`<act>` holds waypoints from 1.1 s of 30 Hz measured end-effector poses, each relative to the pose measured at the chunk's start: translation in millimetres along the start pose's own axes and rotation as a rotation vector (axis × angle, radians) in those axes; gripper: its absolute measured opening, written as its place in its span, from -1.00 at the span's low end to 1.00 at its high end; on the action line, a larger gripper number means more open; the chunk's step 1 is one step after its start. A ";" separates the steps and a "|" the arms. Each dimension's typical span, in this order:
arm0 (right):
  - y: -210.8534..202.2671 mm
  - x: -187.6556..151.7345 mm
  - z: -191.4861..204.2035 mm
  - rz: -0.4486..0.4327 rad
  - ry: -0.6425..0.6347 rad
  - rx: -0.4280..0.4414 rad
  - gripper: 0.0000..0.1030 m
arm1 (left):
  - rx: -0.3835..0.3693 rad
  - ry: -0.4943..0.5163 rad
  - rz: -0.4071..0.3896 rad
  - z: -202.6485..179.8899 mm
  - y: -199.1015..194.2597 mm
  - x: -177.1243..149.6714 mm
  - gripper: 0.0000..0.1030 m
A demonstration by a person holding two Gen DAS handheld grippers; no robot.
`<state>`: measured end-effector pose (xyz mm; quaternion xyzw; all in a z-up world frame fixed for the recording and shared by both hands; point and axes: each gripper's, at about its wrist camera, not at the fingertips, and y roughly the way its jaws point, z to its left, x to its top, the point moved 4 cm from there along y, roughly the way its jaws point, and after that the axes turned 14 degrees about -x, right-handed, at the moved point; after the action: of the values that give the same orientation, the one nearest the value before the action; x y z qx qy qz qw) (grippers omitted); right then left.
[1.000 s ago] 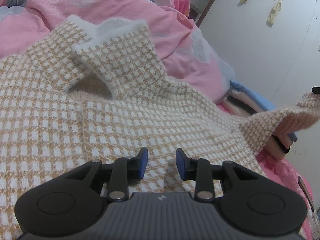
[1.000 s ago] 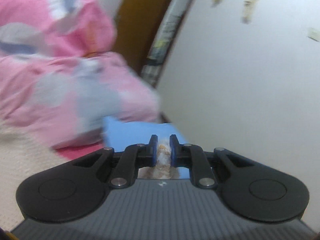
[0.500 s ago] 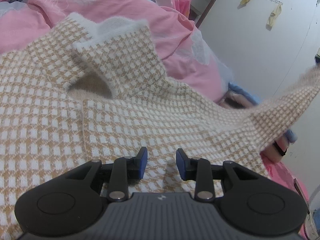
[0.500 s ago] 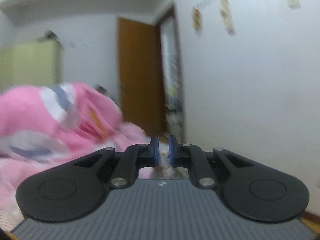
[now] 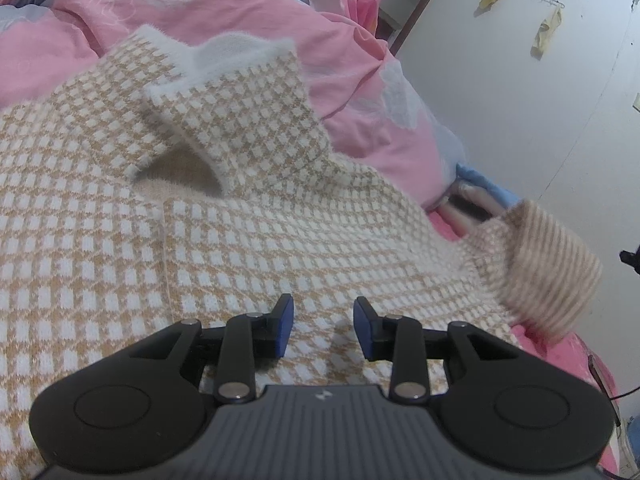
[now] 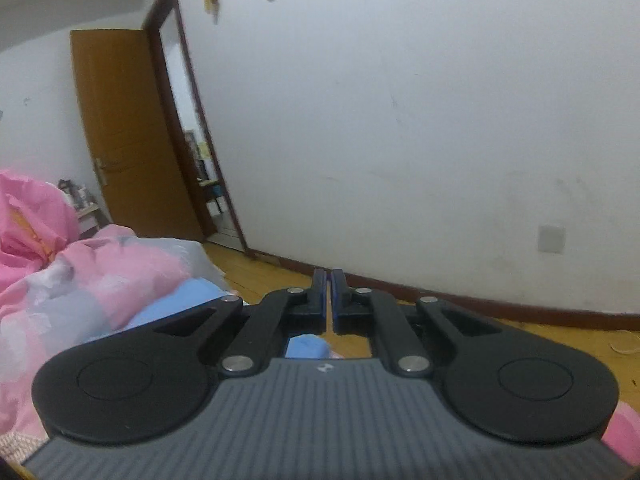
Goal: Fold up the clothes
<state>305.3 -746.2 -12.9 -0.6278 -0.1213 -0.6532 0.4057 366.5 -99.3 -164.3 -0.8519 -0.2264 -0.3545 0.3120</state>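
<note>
A tan-and-white checked sweater (image 5: pixel 280 248) lies spread on the bed, its fuzzy white collar (image 5: pixel 232 64) at the far end. My left gripper (image 5: pixel 323 326) hovers low over the sweater's body, open, with nothing between its blue pads. The sweater's right sleeve ends in a ribbed cuff (image 5: pixel 552 268), blurred and loose at the right edge of the bed. My right gripper (image 6: pixel 329 292) points away from the bed toward the wall; its jaws are closing to a thin slit with no cloth between them.
A crumpled pink duvet (image 5: pixel 200 4) is heaped beyond the sweater and shows again as the pink duvet (image 6: pixel 100 280) at left. Blue folded cloth (image 6: pixel 176 304) lies at the bed's edge. A brown door (image 6: pixel 132 132), white wall and wooden floor (image 6: pixel 560 340) lie ahead.
The sleeve held in my right gripper has come out of the pads and dropped toward the bed. The right gripper swung and rolled toward the wall. The left gripper stayed put.
</note>
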 end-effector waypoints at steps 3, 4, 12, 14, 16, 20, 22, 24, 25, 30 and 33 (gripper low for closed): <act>-30.3 -6.7 19.5 -0.020 -0.095 0.062 -0.91 | 0.001 0.001 0.000 -0.2 0.5 0.2 -0.33; -45.8 -10.3 32.6 -0.035 -0.155 0.097 -0.90 | 0.001 0.001 0.001 -0.2 0.7 0.3 -0.33; -139.7 -104.5 196.7 -0.006 -0.671 0.439 -0.55 | 0.002 0.003 0.002 0.0 0.2 0.0 -0.33; -137.6 -133.5 231.2 0.067 -0.722 0.447 -0.56 | 0.001 0.003 0.001 0.2 0.1 0.1 -0.33; -125.4 -164.4 262.2 0.153 -0.748 0.431 -0.59 | 0.001 0.000 -0.001 0.1 0.6 0.3 -0.33; -72.0 -217.5 295.3 0.344 -0.715 0.318 -0.60 | -0.005 -0.004 -0.005 0.5 -0.2 0.1 -0.33; -48.8 -232.9 294.5 0.375 -0.718 0.225 -0.61 | -0.006 -0.005 -0.005 0.6 -0.2 0.2 -0.33; -39.4 -230.1 291.5 0.394 -0.674 0.171 -0.63 | -0.005 -0.006 -0.005 0.8 0.3 0.6 -0.33; -42.3 -224.6 291.4 0.408 -0.644 0.164 -0.63 | -0.004 -0.006 -0.005 1.0 0.8 0.9 -0.33; -70.6 -203.0 303.4 0.467 -0.550 0.308 -0.60 | 0.001 -0.003 -0.002 0.7 0.8 0.9 -0.33; -50.7 -218.5 320.9 0.642 -0.533 0.356 -0.62 | 0.001 -0.002 -0.002 0.4 0.3 0.5 -0.33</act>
<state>476.6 -416.9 -137.2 -0.7003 -0.1309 -0.2789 0.6439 367.2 -99.2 -164.3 -0.8518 -0.2279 -0.3540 0.3119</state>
